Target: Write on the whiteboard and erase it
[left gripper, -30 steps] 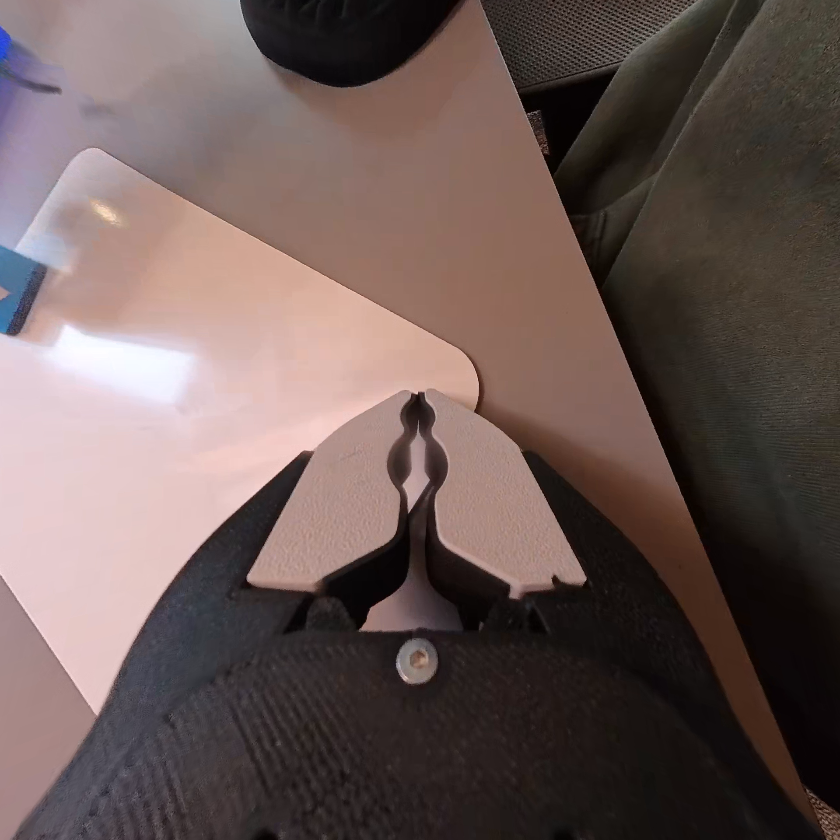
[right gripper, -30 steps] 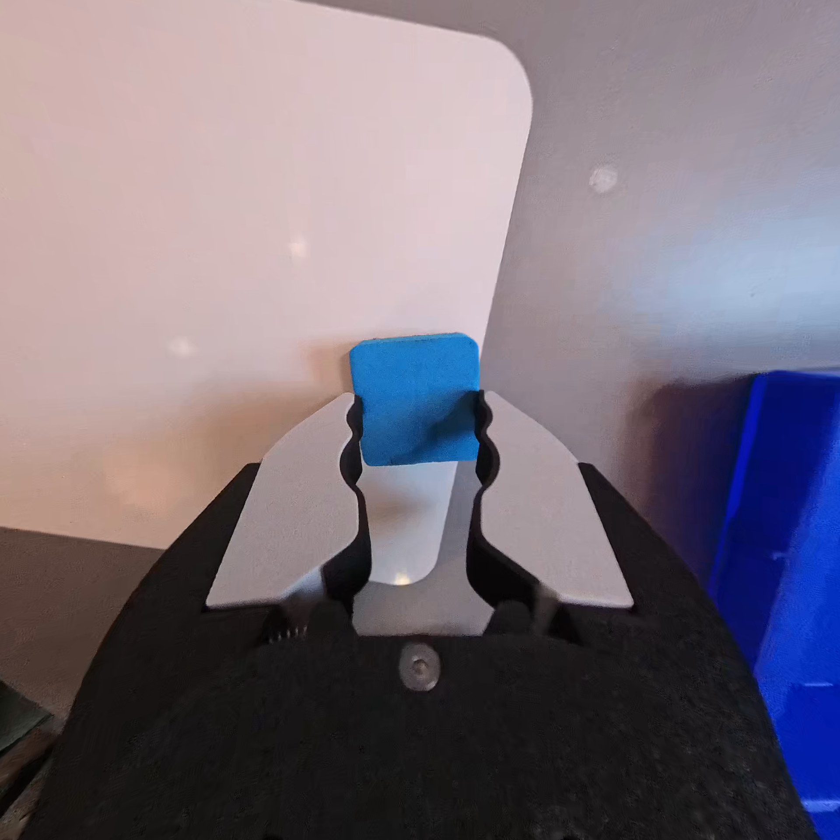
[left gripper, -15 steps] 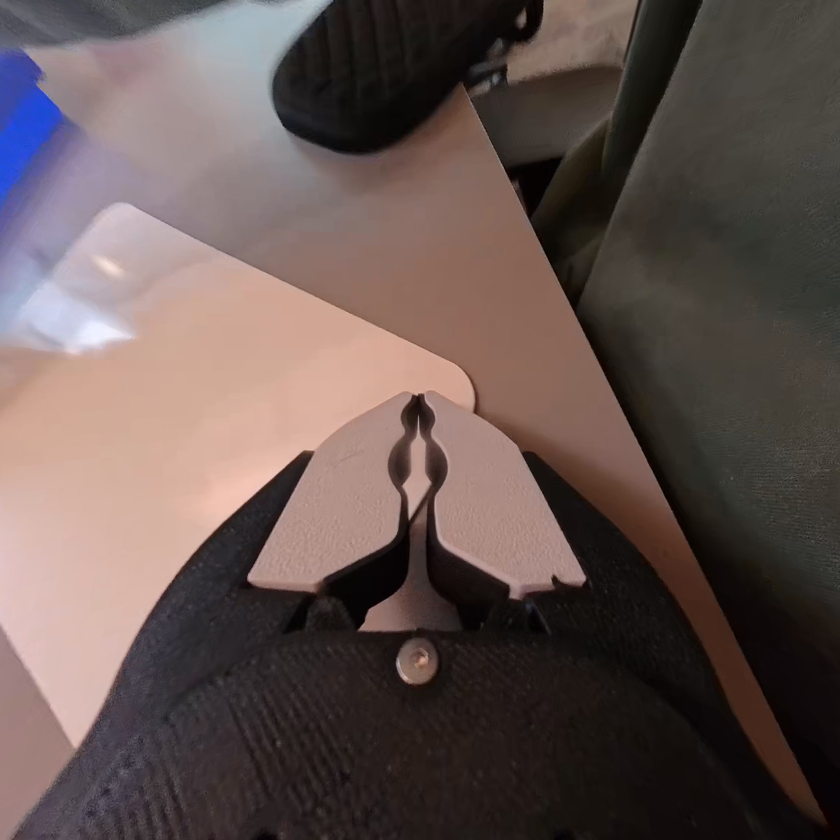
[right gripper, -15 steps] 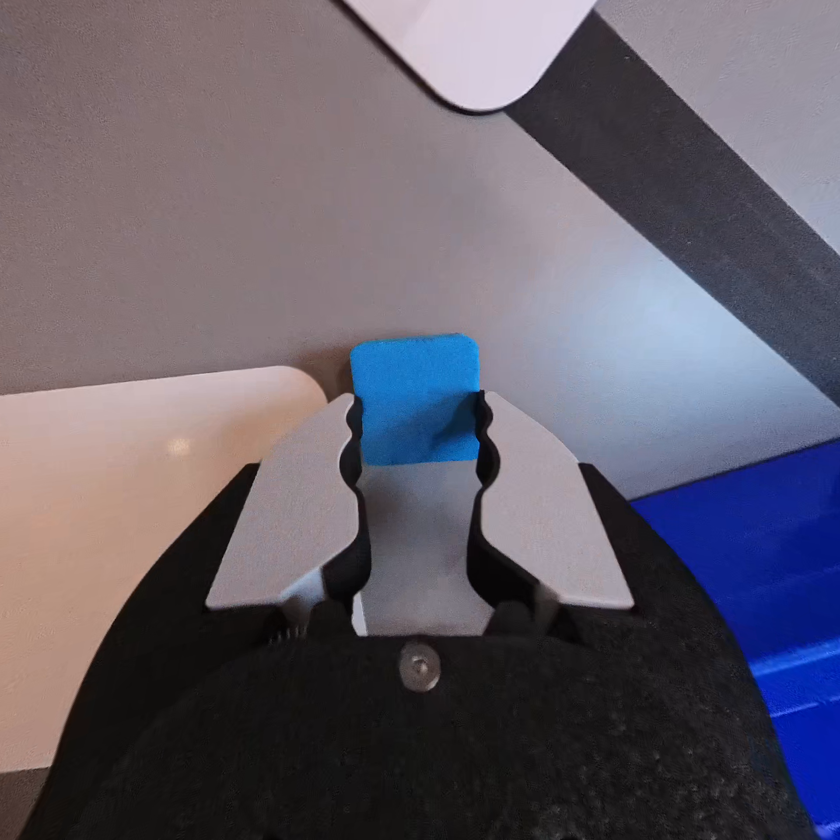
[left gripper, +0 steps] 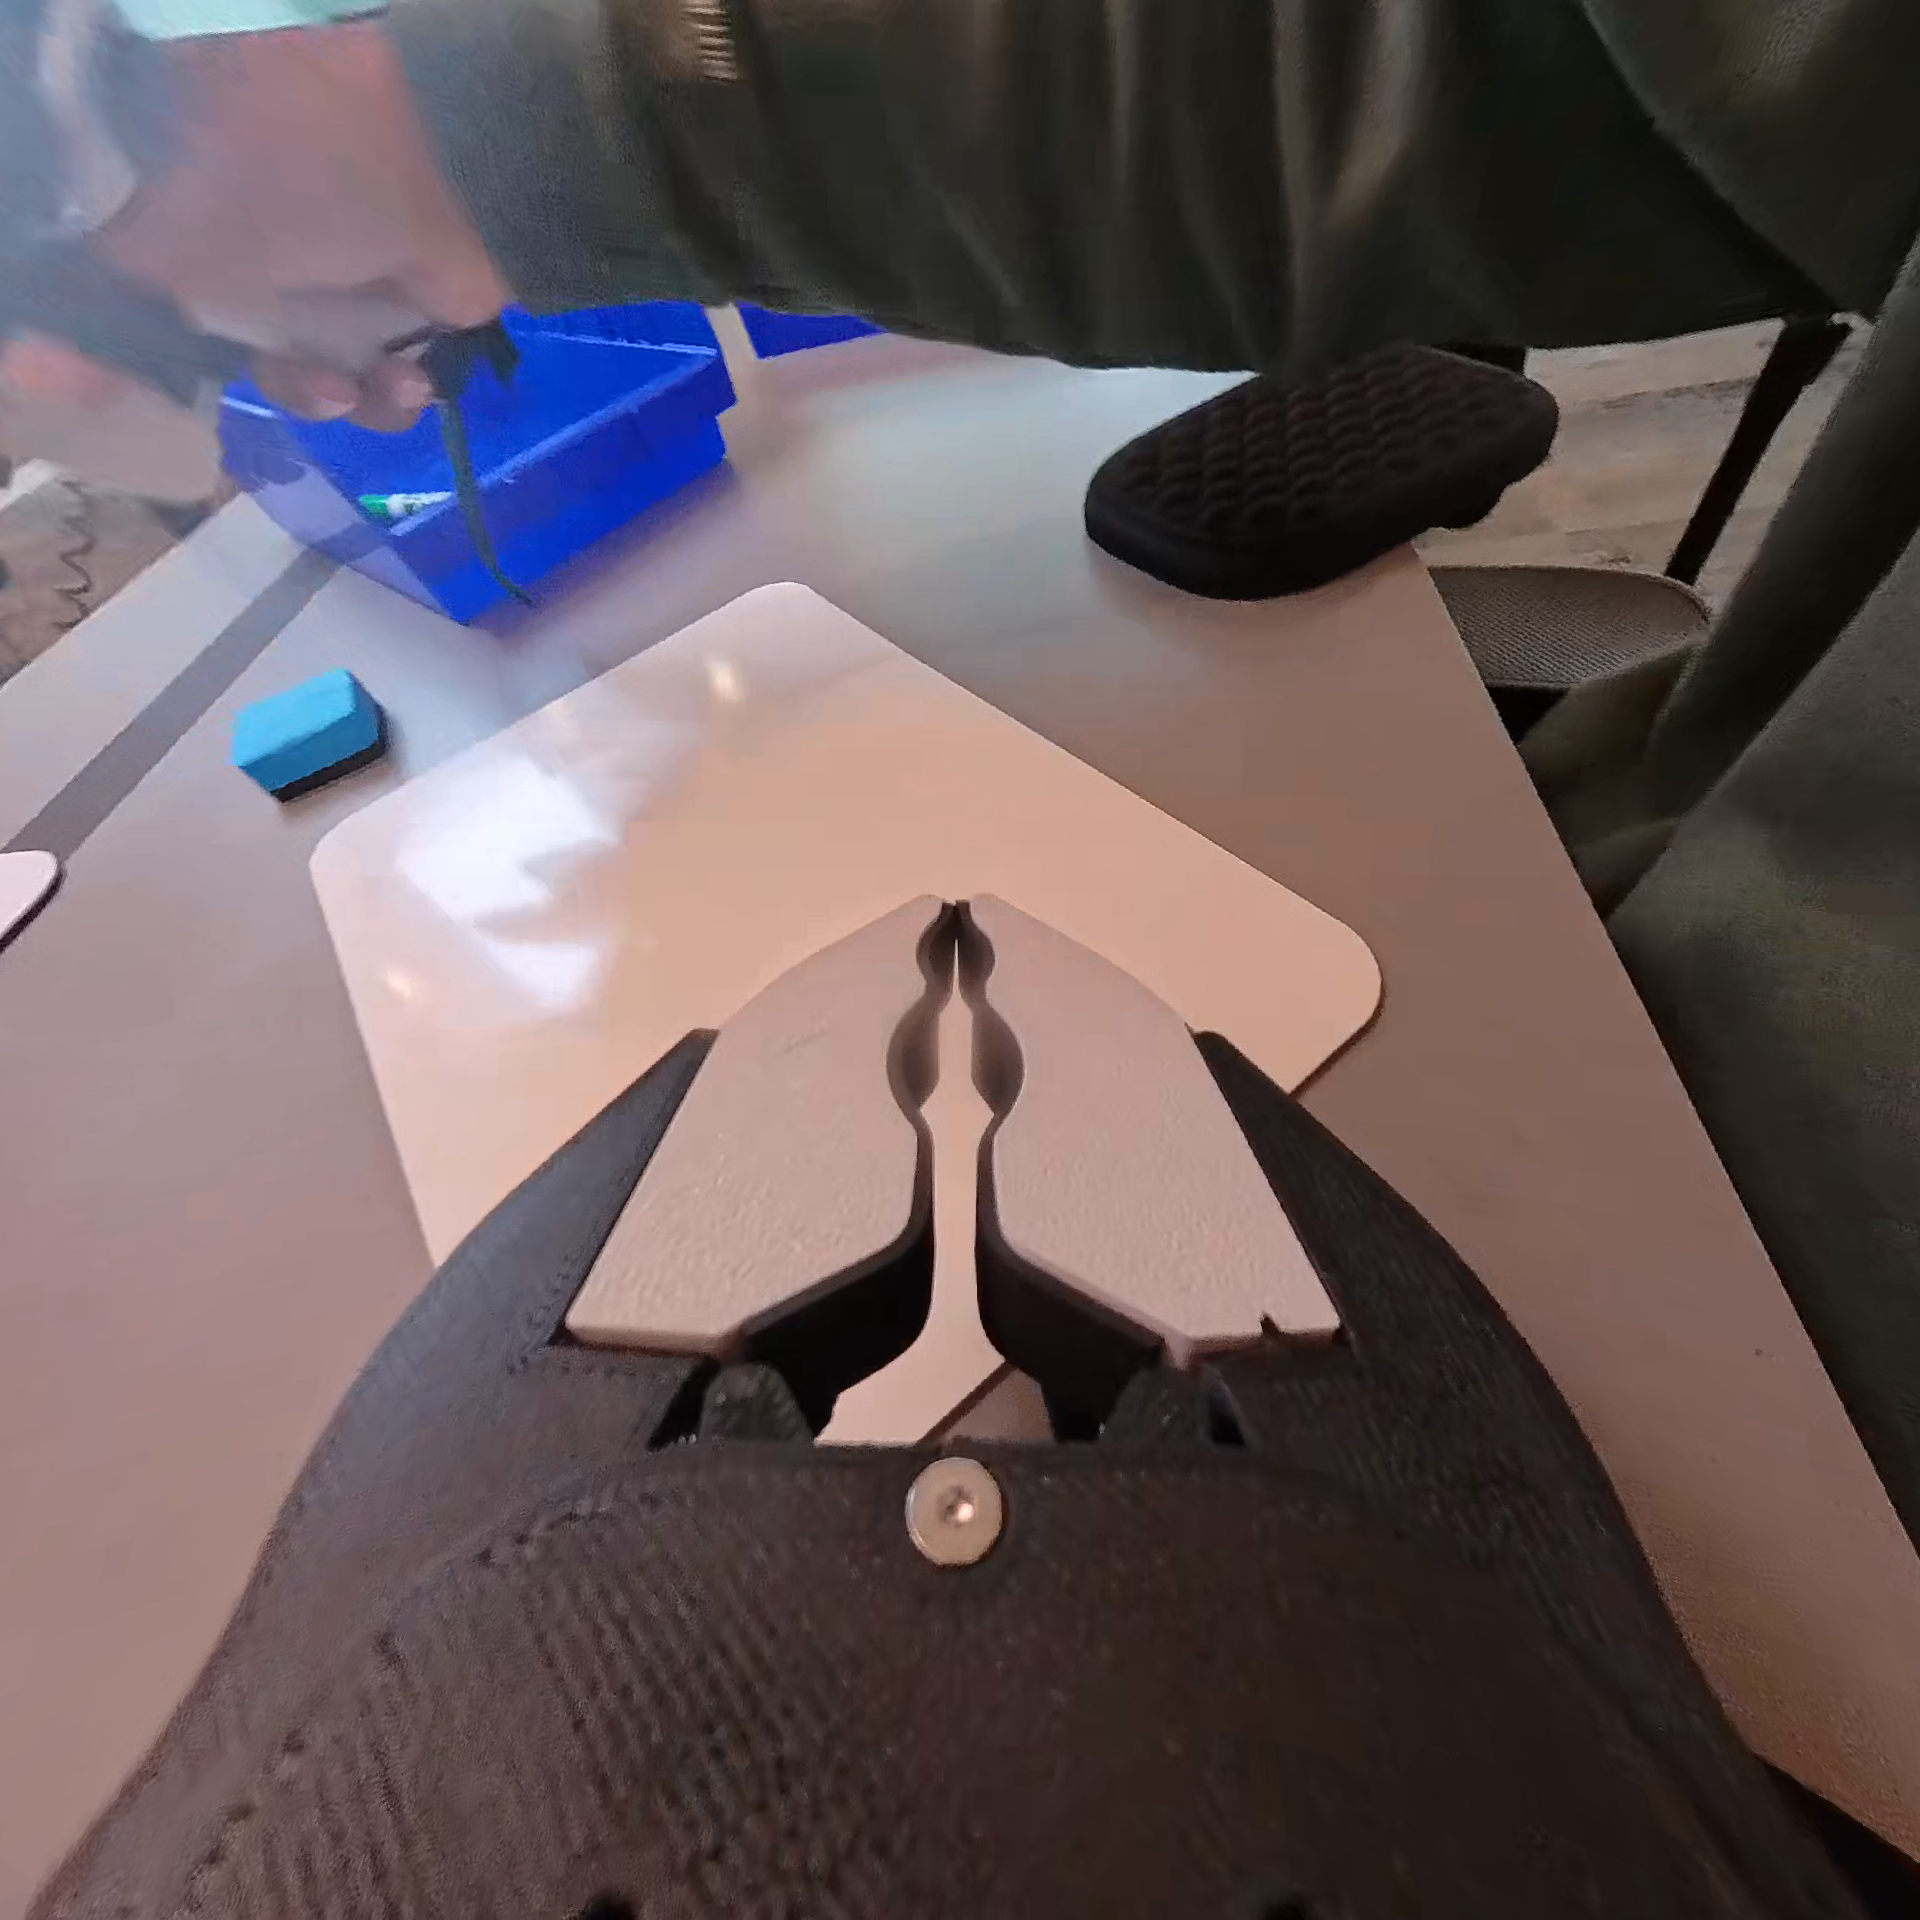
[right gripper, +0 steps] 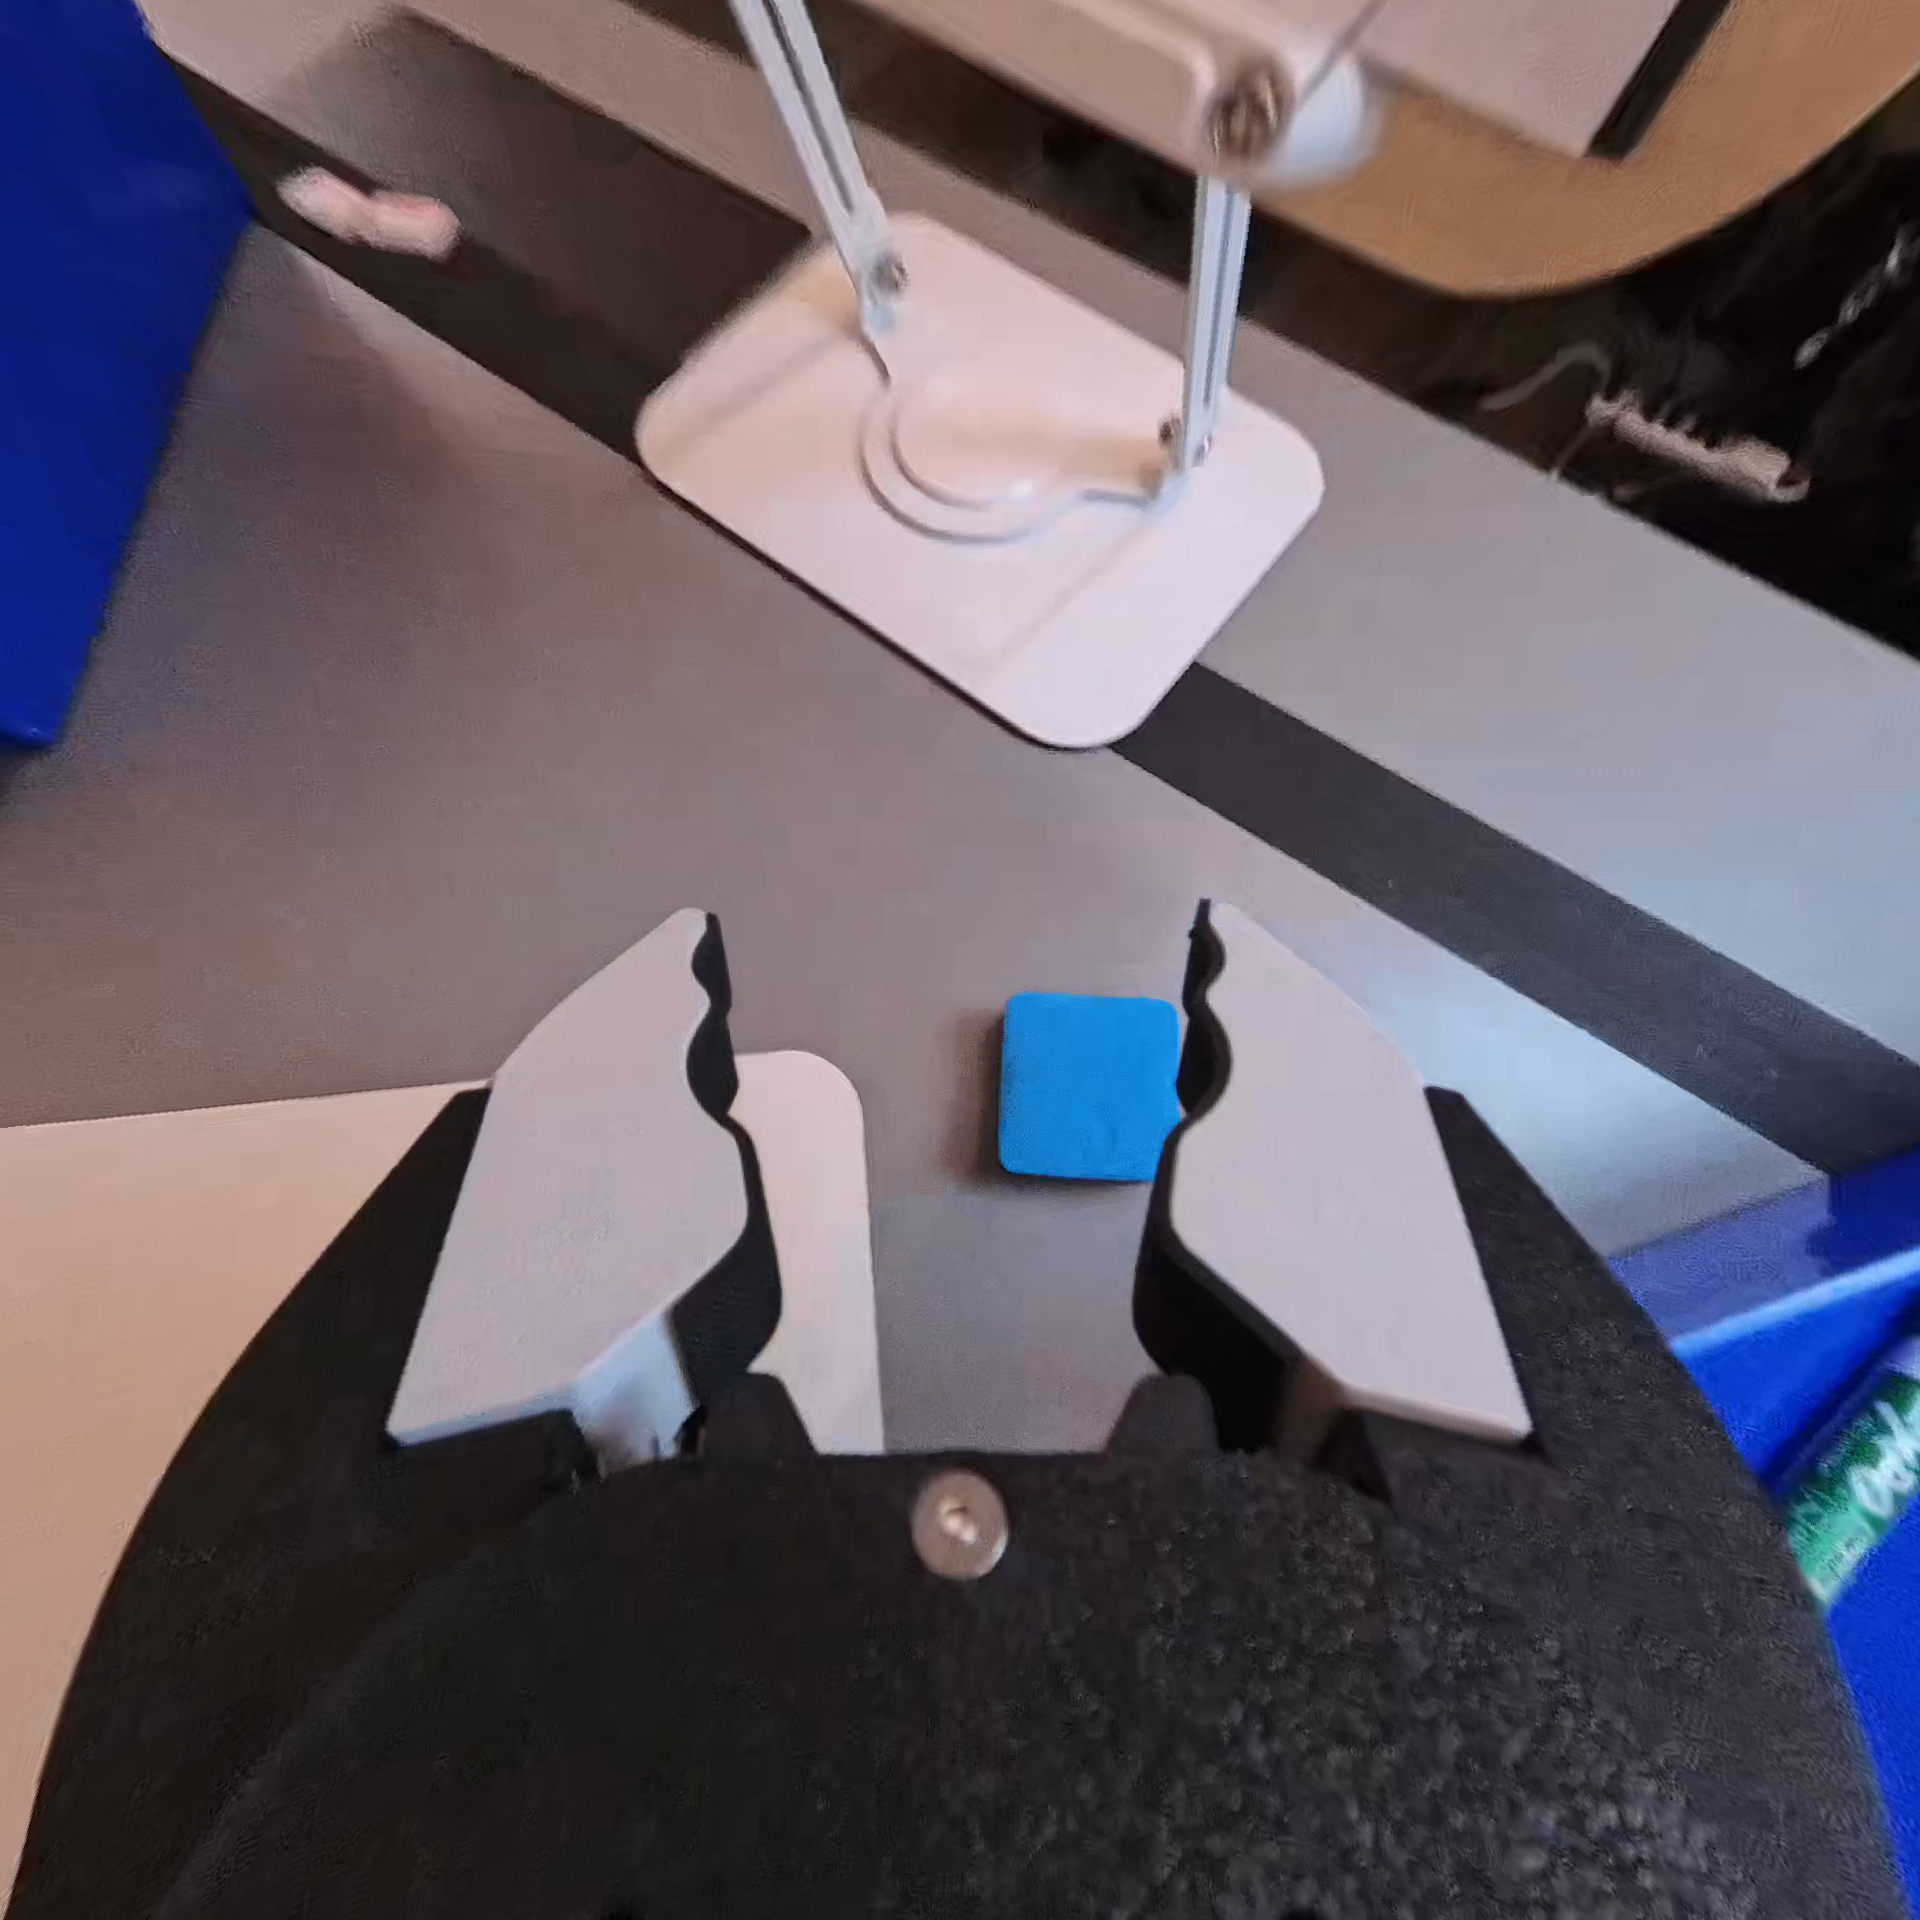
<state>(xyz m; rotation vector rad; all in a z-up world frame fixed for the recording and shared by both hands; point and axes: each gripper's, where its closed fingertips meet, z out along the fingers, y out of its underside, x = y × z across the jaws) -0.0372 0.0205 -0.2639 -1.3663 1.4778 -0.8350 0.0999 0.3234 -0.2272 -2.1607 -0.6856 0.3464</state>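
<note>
the blue foam eraser (right gripper: 1086, 1087) with its black felt base lies on the smooth grey table (right gripper: 416, 790), just off the glossy round-cornered whiteboard (left gripper: 727, 831). the right gripper (right gripper: 956, 925) hangs above it, jaws spread and empty. the left gripper (left gripper: 956, 912), textured grey fingers clenched on nothing, sits over the whiteboard.

White, glossy whiteboard (left gripper: 790, 831) on a grey desk (left gripper: 1039, 499). Bright blue eraser (right gripper: 1088, 1086) with a black underside. Deep blue bin (left gripper: 582, 416) beyond the whiteboard. Pale grey fingers (right gripper: 1288, 1122) in black textured housings. Black scale-patterned pad (left gripper: 1320, 468). White stand base (right gripper: 1060, 582).
</note>
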